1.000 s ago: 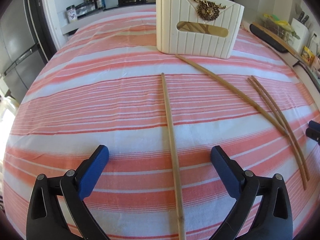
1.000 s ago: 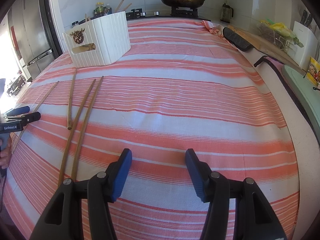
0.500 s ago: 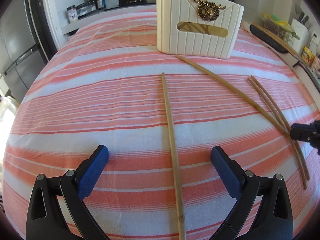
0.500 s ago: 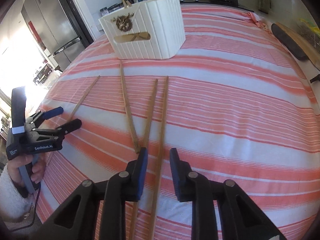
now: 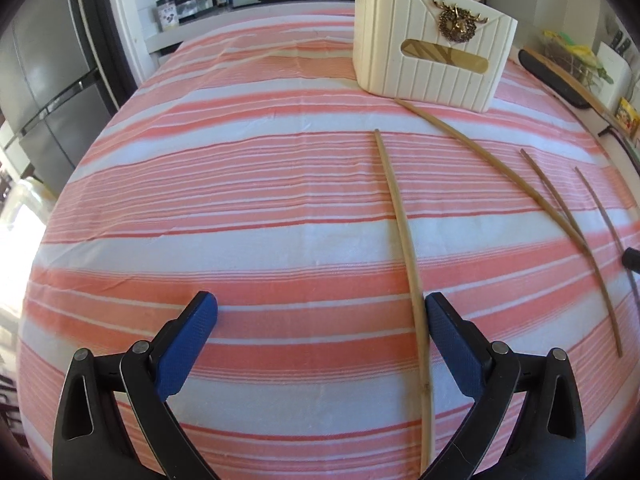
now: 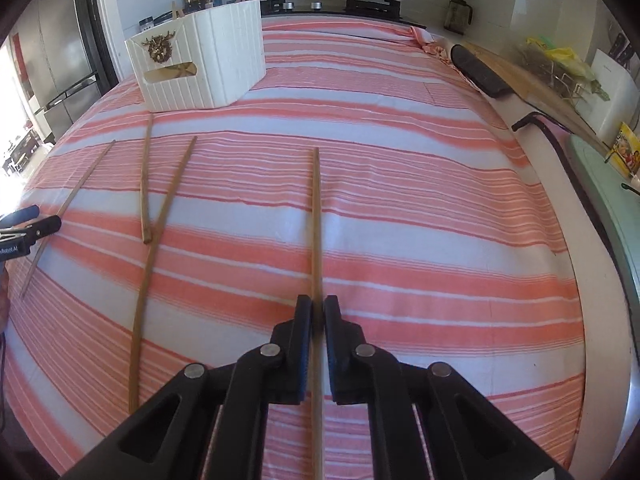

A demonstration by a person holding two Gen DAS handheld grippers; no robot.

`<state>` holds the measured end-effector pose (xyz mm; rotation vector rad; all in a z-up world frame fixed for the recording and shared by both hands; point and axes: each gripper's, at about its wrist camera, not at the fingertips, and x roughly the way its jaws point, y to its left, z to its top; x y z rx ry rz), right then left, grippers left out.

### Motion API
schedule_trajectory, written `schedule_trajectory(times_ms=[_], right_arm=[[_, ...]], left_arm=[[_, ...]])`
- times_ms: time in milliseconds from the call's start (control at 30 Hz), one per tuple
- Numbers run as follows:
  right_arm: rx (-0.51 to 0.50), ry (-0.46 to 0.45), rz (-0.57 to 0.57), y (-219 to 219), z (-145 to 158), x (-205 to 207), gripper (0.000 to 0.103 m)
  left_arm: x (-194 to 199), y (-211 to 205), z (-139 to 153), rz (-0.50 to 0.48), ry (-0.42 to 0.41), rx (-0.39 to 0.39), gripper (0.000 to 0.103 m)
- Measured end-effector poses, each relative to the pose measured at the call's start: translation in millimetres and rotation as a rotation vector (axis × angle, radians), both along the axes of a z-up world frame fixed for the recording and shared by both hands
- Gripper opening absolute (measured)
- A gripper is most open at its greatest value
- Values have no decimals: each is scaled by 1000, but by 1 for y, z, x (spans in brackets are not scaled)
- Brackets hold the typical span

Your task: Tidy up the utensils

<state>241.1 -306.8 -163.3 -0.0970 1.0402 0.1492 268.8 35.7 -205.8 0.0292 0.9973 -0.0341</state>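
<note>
**A:** Down near the front edge of the striped cloth (image 6: 420, 208), what's the right gripper (image 6: 318, 308) doing?

**B:** Clamped tight on one chopstick (image 6: 316, 216). Left gripper (image 5: 320, 320) is spread wide, another chopstick (image 5: 400, 224) lying loose just beside its right finger.

**A:** The rest?

**B:** Two more chopsticks (image 6: 146, 184) lie flat before the white basket (image 6: 208, 68) toward the far-left corner.

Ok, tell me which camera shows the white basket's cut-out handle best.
The left wrist view: the white basket faces it nearly head-on, so the cut-out handle shows whole, with chopsticks visible through it. In the right wrist view the basket sits farther off and turned, so the handle looks small and foreshortened.
</note>
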Motion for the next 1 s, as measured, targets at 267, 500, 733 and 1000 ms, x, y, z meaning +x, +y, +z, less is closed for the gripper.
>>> schedule_trajectory(times_ms=[267,500,733,1000], right_arm=[[65,119,85,-10,3,16,44],[29,195,163,7,1,57,45],[23,176,144,21,-1,119,6],[198,-89,151,17,79,80,6]], left_arm=[[23,-1,4,-118,129,-33,102],[68,-20,6,-164,176,9,81],[108,-38,14,-172,172,15,5],[70,-6,89,-145,-46,-158,5]])
